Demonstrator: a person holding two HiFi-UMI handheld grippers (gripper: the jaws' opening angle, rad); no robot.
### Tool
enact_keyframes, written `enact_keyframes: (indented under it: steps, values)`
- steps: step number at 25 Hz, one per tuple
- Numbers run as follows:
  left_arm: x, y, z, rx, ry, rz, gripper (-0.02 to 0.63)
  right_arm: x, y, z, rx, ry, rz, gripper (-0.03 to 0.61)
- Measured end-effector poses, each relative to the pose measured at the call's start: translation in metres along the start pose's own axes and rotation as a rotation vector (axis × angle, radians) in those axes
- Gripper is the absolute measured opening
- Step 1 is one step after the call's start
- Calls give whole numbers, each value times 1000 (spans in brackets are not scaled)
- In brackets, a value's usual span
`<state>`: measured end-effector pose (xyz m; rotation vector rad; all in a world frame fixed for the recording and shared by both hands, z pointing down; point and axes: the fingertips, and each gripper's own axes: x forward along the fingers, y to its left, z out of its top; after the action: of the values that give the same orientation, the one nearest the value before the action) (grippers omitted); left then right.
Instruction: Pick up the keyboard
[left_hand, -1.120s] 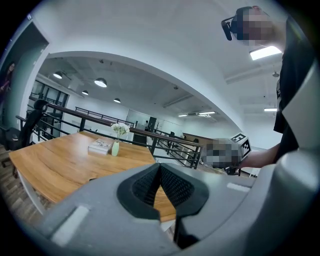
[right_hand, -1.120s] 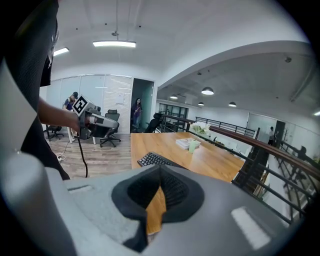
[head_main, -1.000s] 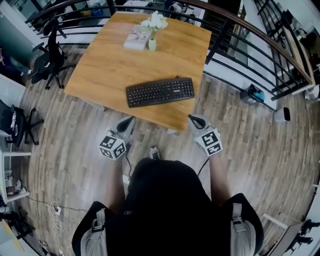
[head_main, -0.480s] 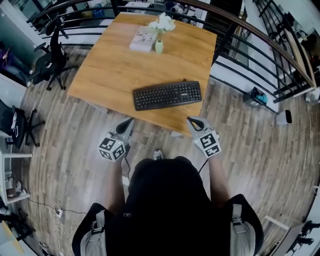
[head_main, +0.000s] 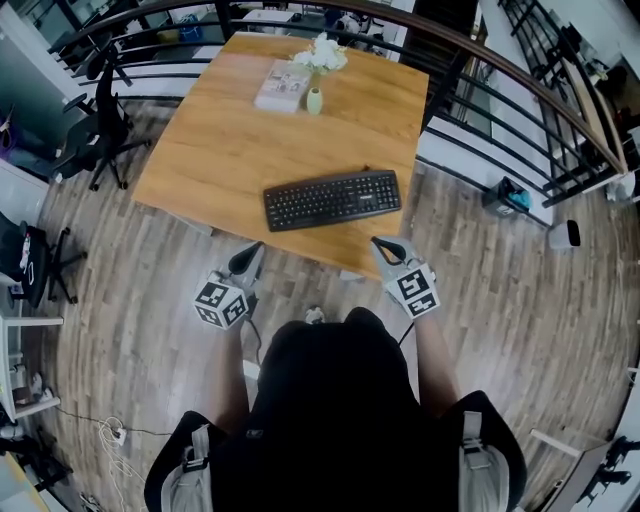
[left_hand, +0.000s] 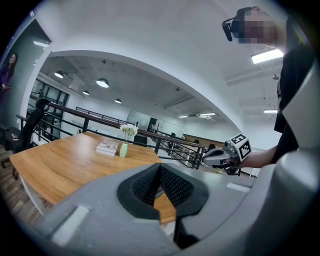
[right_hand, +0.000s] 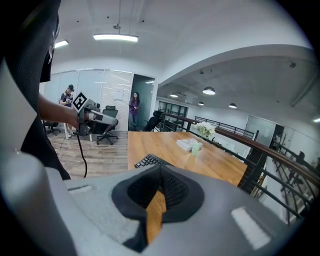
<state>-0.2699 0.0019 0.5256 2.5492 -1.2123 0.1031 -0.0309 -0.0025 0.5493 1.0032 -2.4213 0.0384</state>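
A black keyboard (head_main: 332, 199) lies near the front edge of the wooden table (head_main: 240, 140), slightly askew; one end of the keyboard (right_hand: 148, 161) peeks over the right gripper's body. My left gripper (head_main: 252, 250) hangs in front of the table edge, below the keyboard's left end, shut and empty. My right gripper (head_main: 379, 242) sits at the table's near edge, below the keyboard's right end, also shut with nothing in it. Neither touches the keyboard. In the left gripper view the right gripper (left_hand: 206, 159) shows off to the right.
A small green vase (head_main: 314, 99) with white flowers and a book (head_main: 281, 86) stand at the table's far side. Black railings (head_main: 500, 110) run behind and right of the table. Office chairs (head_main: 95, 130) stand at the left on the wood floor.
Both grippers have drifted slightly toward the table's front edge. The keyboard has not moved on the table.
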Motion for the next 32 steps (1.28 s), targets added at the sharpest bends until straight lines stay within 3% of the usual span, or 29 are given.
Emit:
enact_keyframes:
  steps: [10,32]
  values:
    - [31,-5,0,2,34,3,11,3,-32,-16,44,6,3,3]
    - [114,-6,15,-34,71,171,11,43,-155,-40,37,18,128,3]
